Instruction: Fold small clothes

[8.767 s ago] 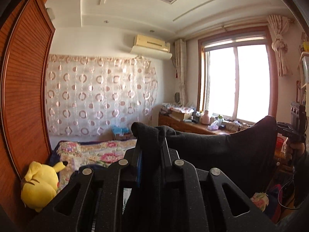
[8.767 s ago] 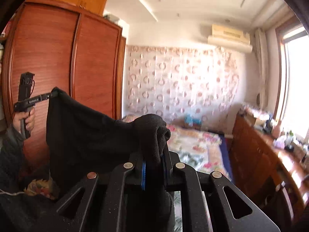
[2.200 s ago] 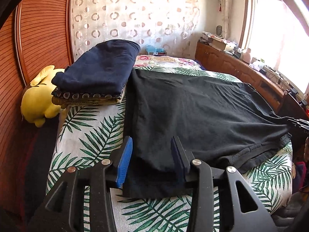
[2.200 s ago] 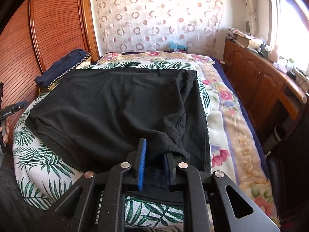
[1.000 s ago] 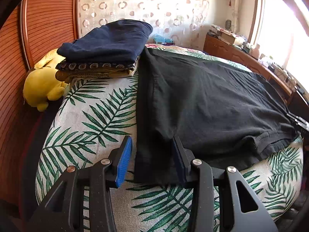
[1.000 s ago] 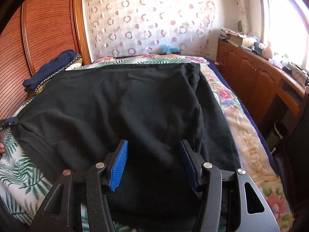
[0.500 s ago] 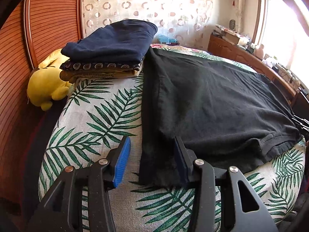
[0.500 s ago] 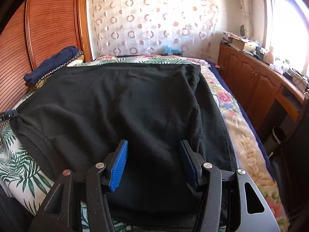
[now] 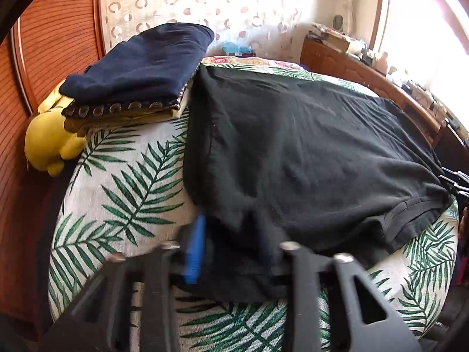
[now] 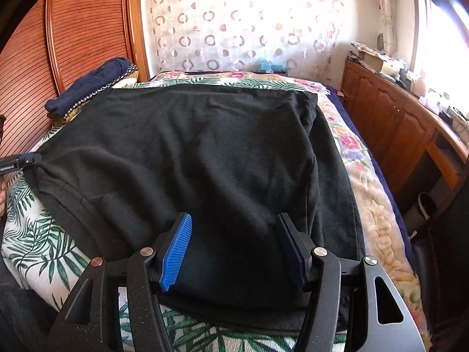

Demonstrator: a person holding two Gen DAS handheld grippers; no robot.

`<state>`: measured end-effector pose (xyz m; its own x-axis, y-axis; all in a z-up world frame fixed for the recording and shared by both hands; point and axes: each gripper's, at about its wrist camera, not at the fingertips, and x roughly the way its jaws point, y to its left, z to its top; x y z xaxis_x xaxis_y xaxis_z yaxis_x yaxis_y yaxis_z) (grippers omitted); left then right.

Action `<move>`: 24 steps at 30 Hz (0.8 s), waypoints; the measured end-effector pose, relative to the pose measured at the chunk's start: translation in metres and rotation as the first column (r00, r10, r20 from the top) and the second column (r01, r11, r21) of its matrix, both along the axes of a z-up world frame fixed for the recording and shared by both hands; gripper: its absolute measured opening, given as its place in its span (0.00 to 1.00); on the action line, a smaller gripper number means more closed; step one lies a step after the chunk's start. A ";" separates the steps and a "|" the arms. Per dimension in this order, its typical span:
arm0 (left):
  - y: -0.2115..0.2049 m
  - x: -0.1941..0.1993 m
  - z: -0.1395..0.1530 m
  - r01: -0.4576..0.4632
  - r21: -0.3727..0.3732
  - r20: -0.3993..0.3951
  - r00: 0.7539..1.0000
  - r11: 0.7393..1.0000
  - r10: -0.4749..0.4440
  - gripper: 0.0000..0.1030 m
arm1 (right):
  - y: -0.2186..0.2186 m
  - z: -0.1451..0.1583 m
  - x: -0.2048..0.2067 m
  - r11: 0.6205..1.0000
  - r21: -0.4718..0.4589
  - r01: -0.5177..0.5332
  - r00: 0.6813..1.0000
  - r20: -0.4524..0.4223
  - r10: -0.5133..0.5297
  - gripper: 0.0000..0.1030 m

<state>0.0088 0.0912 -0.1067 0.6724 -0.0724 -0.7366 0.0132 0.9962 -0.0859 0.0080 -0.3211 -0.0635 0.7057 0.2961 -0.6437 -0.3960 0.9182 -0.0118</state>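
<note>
A black garment (image 9: 293, 146) lies spread flat on the bed (image 9: 123, 182). My left gripper (image 9: 228, 243) is at its near left corner, blurred. Its jaws are closing, and the fabric is bunched up between the pads. The right wrist view shows this gripper (image 10: 17, 161) at the left edge, on that same corner of the garment (image 10: 205, 146). Over the garment's near right part, my right gripper (image 10: 234, 223) has its jaws opening. The cloth lies flat under the blue pads and is not pinched. Its tip (image 9: 457, 182) shows at the right edge of the left wrist view.
A stack of folded clothes (image 9: 140, 67) with a navy piece on top sits at the bed's far left, with a yellow plush toy (image 9: 49, 143) beside it. A wooden wardrobe (image 9: 52, 44) lines the left side. A wooden dresser (image 10: 395, 123) runs along the right, under the window.
The left jaws have narrowed onto the garment's corner and the cloth between them has risen into a bunch. The right jaws have spread slightly wider.
</note>
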 end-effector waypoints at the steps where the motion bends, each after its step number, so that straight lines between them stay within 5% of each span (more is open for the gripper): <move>1: 0.001 0.002 0.002 0.024 -0.035 -0.004 1.000 0.999 -0.024 0.13 | 0.000 0.000 0.000 1.000 0.001 -0.002 1.000 -0.001 0.002 0.60; 14: -0.062 0.027 0.083 0.209 -0.042 0.201 0.960 0.977 -0.196 0.09 | -0.009 0.015 -0.004 1.000 0.025 0.001 0.999 0.041 -0.003 0.60; 24: -0.162 0.050 0.154 0.435 -0.045 0.331 0.856 0.899 -0.398 0.09 | -0.010 0.020 -0.007 0.999 0.035 0.006 0.997 0.078 -0.009 0.60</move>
<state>0.0588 -0.0705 0.0474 0.7502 -0.4669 -0.4681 0.4689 0.8749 -0.1212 0.0013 -0.3316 -0.0432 0.7559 0.3118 -0.5757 -0.3881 0.9216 -0.0104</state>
